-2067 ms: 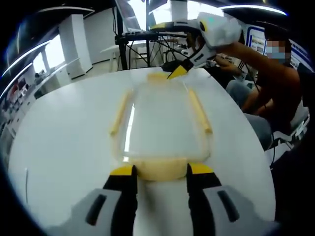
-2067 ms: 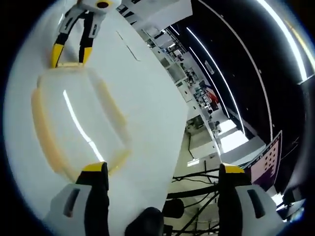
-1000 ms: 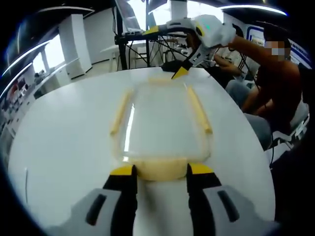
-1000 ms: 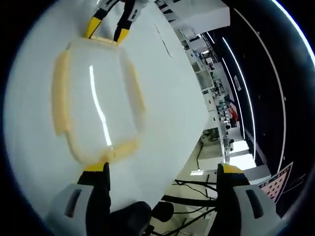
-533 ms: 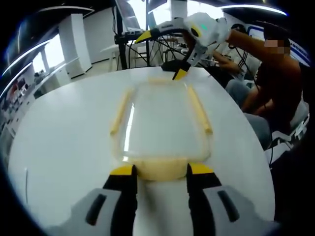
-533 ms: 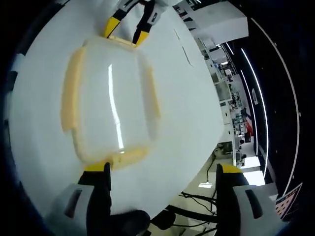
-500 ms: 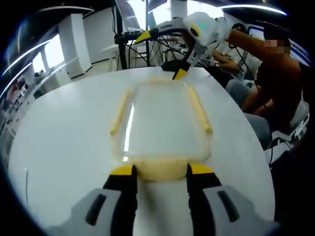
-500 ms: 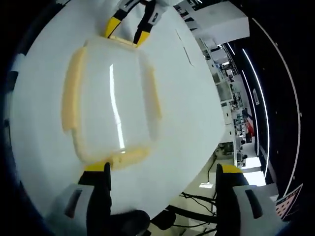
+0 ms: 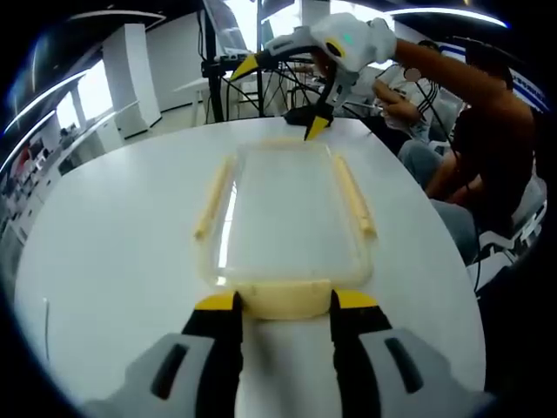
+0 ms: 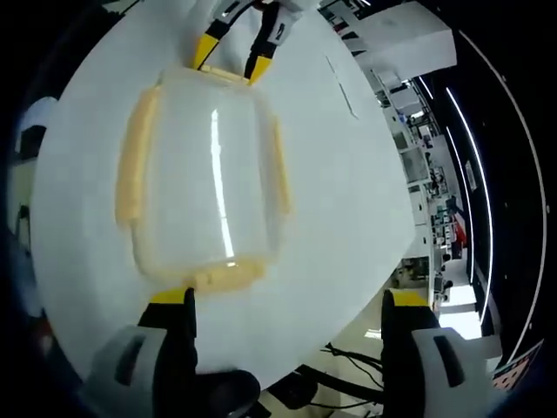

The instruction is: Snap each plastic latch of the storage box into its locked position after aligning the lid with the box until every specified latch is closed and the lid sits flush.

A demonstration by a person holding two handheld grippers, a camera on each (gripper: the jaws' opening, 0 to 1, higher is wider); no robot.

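Observation:
A clear storage box [image 9: 283,213] with its lid on lies on the white round table [image 9: 104,226]. Pale yellow latches run along its long sides [image 9: 211,200] [image 9: 353,197] and both ends. My left gripper [image 9: 285,301] is open, its yellow tips flanking the near end latch [image 9: 280,298]. My right gripper [image 9: 280,97] hovers wide open above the far end latch [image 9: 283,139]. In the right gripper view the box [image 10: 209,170] lies ahead; my right gripper [image 10: 287,298] has its left tip beside the end latch [image 10: 222,277]. The left gripper [image 10: 231,57] stands at the opposite end.
A person [image 9: 487,148] sits at the table's far right, arm stretched over the box. A dark stand and cables [image 9: 235,78] rise behind the table. The table edge [image 10: 348,287] drops off to the floor close by the box.
The right gripper has swung from the far right corner over the far end of the box, and the box now sits more centred in its view. The left gripper has stayed put.

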